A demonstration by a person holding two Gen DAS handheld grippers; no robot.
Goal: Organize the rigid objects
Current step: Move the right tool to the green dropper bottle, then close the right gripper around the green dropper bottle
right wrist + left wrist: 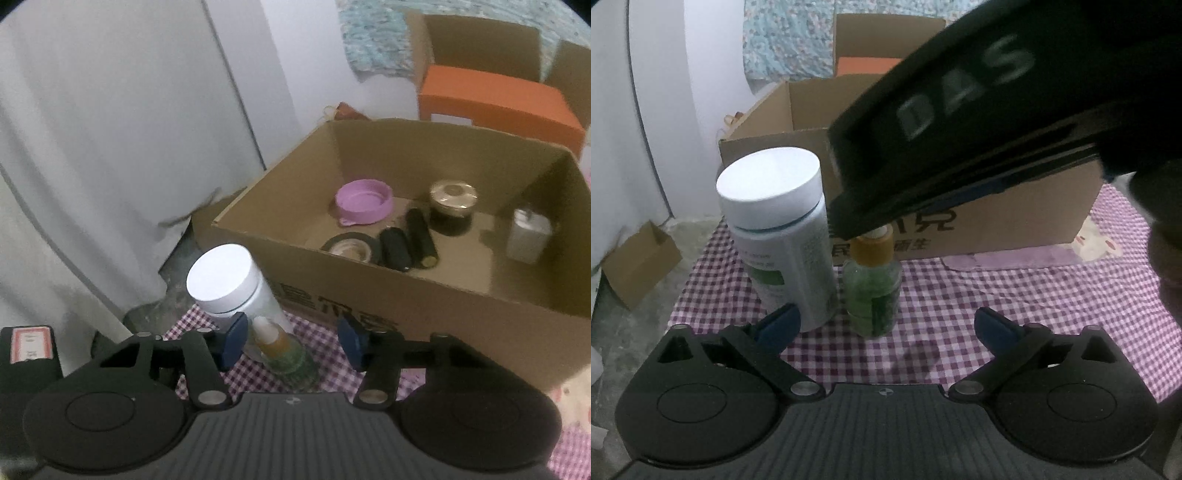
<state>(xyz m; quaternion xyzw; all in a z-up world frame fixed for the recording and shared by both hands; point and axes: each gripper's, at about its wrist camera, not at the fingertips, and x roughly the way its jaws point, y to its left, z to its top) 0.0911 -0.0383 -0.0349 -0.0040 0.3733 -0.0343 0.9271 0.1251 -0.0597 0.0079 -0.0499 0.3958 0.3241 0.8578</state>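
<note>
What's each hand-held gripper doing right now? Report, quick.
Left hand-held gripper: open, holding nothing.
Right hand-held gripper: open around the small bottle, not gripping it.

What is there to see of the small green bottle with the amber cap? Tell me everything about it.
The small clear bottle with green contents and an amber cap stands upright on the purple checked cloth. Its body looks like transparent plastic or glass; a pale tip tops the cap. It stands close beside the tall white-lidded canister, in front of the cardboard box. The right claw is around its cap, pads apart from it.
</note>
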